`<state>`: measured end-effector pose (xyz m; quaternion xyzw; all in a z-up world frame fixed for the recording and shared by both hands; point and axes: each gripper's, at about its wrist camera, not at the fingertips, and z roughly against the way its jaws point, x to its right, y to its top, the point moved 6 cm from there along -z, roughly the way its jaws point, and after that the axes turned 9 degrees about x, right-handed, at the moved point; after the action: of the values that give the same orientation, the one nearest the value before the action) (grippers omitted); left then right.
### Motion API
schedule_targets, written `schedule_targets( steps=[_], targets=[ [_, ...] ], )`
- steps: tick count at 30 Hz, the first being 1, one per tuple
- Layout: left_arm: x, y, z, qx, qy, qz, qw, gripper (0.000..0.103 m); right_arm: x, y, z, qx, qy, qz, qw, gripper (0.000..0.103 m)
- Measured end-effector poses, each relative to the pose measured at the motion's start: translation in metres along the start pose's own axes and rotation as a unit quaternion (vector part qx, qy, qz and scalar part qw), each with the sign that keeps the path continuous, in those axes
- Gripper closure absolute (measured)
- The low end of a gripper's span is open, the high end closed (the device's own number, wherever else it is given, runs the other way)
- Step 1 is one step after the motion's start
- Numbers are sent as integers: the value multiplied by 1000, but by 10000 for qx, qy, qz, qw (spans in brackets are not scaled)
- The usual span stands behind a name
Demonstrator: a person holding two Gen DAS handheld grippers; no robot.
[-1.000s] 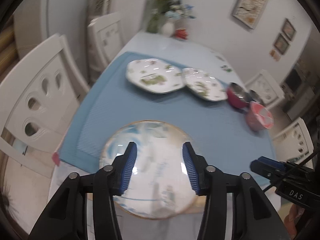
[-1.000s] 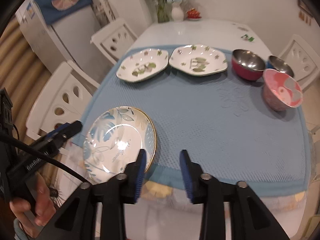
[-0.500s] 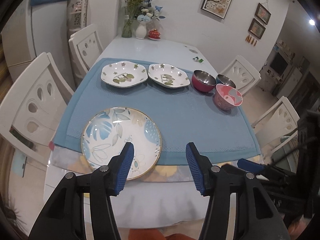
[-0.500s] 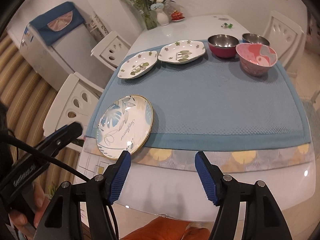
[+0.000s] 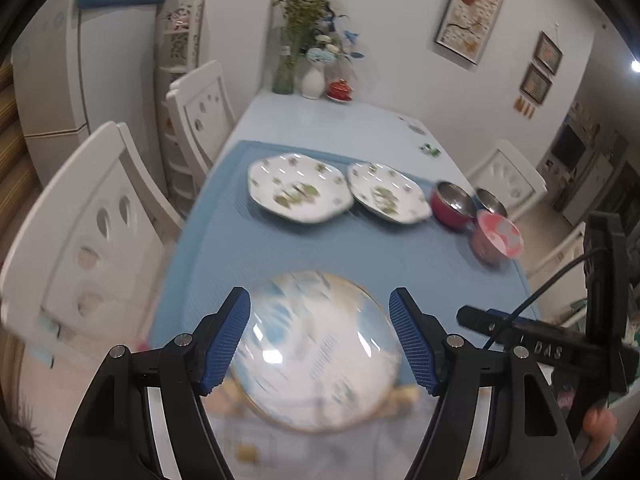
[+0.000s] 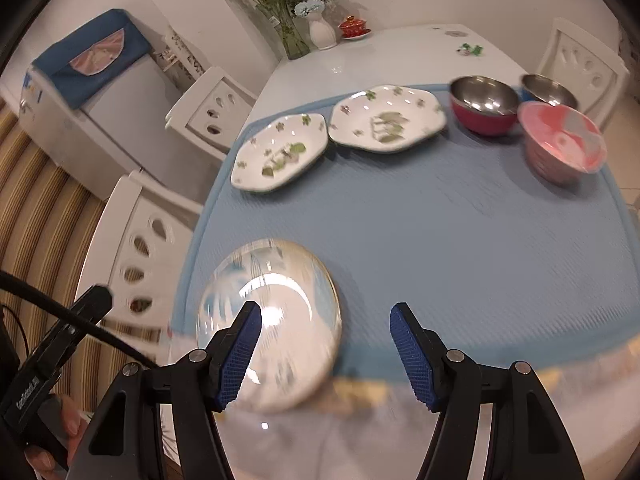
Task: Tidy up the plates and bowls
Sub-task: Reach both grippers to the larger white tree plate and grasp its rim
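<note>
Hovering above a round blue-leaf plate (image 5: 316, 352), the left gripper (image 5: 320, 344) has its jaws opening, the plate below the gap but not pinched. The plate lies at the near edge of a blue mat (image 6: 460, 240). The right gripper (image 6: 326, 354) stands open and empty, just right of the plate. Farther back sit two white floral plates (image 6: 280, 152) (image 6: 386, 118), a red bowl (image 6: 484, 106), a steel bowl (image 6: 548, 88) and a pink bowl (image 6: 564, 140).
</note>
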<state>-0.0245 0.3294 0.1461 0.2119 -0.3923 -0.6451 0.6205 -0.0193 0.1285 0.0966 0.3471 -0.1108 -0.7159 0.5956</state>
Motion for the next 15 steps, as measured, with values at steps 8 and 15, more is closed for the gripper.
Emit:
schedule_targets(
  steps=[8,15],
  targets=[
    [-59,56,-93,-253,-175,-40,9995,32,-10,69,-91,-77,-296,-602,9977,38],
    [-74,76,-177,-631,-391,-160,9971,33,2,96,-162,-233,-677,-1095,9914,40]
  ],
)
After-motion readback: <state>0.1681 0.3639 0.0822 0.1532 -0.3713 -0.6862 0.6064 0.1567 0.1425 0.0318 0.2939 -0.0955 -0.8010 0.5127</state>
